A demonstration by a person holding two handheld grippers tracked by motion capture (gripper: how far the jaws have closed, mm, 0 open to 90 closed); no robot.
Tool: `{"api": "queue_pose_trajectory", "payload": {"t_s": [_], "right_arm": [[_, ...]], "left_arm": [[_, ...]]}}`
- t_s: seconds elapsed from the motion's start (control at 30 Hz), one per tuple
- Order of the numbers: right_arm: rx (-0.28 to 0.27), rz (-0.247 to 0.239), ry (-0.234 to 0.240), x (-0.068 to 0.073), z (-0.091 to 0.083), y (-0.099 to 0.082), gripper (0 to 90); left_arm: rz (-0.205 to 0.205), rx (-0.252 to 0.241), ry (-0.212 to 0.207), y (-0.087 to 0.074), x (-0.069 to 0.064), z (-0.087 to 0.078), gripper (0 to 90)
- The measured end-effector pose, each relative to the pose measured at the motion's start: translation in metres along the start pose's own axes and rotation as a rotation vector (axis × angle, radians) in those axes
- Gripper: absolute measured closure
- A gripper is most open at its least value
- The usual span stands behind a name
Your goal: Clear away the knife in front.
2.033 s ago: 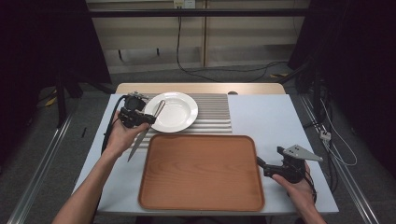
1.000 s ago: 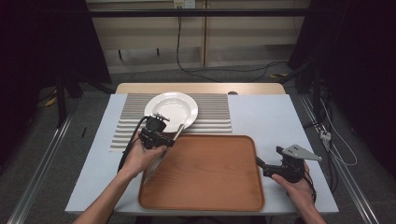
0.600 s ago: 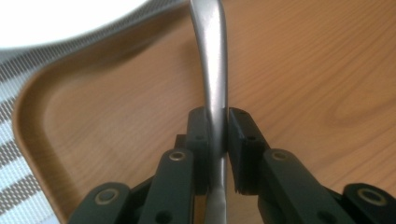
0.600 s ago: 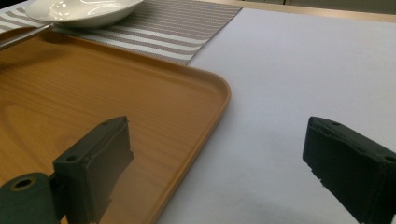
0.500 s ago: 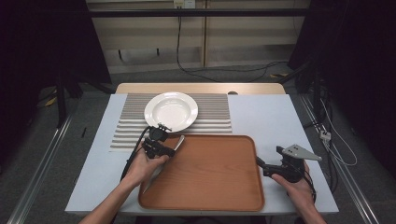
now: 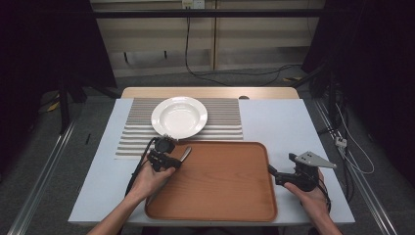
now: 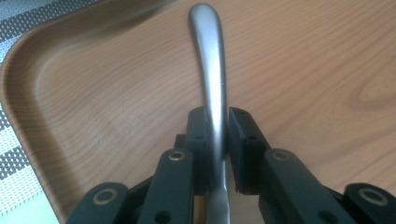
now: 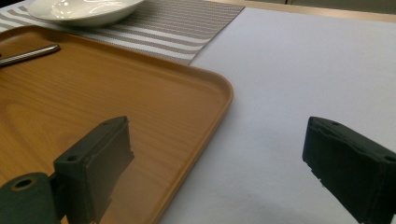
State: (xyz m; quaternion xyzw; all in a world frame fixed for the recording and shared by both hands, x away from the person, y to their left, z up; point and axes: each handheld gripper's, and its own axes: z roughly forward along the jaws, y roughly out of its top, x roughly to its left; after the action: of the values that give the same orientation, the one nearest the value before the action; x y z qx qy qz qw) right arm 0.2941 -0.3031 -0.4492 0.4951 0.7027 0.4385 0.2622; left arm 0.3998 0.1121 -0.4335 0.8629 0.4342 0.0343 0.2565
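We see a slim piece of brushed silver metal cutlery (image 7: 212, 84) clamped between the two black pads of the left gripper (image 7: 218, 135). Its visible end is a smooth, rounded handle that narrows and curves gently as it runs away from the jaws; which kind of utensil it is we cannot tell, since the other end is hidden beneath the gripper. The handle end hangs just above the rectangular wooden tray with rounded corners (image 7: 299, 60), over its left near-corner region. In the high view the cutlery (image 6: 185, 153) pokes out from the left gripper (image 6: 171, 160) at the tray's (image 6: 230, 196) upper left corner, and in the right gripper view its thin shaft (image 8: 29, 54) shows at the far left of the tray (image 8: 154, 107).

The right gripper (image 8: 217, 154) has its jaws spread wide with nothing between them, one over the tray's right edge and one over the pale blue-white tabletop (image 8: 317, 70); in the high view it (image 6: 279, 177) sits just beside the tray's right rim.

Compared with two seconds ago, the left hand (image 6: 149, 181) has carried the cutlery from beside the round white ceramic plate (image 6: 179, 116) on the grey striped placemat (image 6: 222, 120) across to the tray corner and lower, grip unchanged. The right gripper has stayed put.
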Motion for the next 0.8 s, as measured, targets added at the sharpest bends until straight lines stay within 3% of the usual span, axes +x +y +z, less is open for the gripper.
{"api": "queue_pose_trajectory", "payload": {"t_s": [0.3,0.43,0.5,0.53,0.6,0.63,0.8], "right_arm": [[-0.002,-0.008,-0.005,0.001,-0.002,0.000,7.7],[-0.002,-0.004,-0.005,0.001,-0.002,0.000,7.6],[-0.002,-0.003,-0.005,0.001,-0.001,0.000,7.6],[-0.002,-0.003,-0.005,0.001,-0.001,0.000,7.6],[0.000,-0.004,-0.005,0.000,-0.001,0.000,7.6],[-0.002,-0.002,-0.005,0.000,-0.001,0.000,7.6],[-0.004,-0.004,-0.004,0.001,-0.002,0.000,7.6]], "left_arm": [[0.035,-0.041,-0.045,-0.003,0.005,0.001,66.3],[0.060,-0.069,-0.035,-0.004,0.006,-0.001,52.9],[0.080,-0.083,-0.013,-0.004,0.006,-0.002,39.9],[0.088,-0.093,-0.014,-0.004,0.006,-0.003,39.9],[0.110,-0.112,0.013,-0.003,0.005,-0.004,29.8],[0.108,-0.124,0.005,-0.003,0.005,-0.005,25.2],[0.118,-0.181,-0.004,-0.002,0.002,-0.012,17.2]]}}
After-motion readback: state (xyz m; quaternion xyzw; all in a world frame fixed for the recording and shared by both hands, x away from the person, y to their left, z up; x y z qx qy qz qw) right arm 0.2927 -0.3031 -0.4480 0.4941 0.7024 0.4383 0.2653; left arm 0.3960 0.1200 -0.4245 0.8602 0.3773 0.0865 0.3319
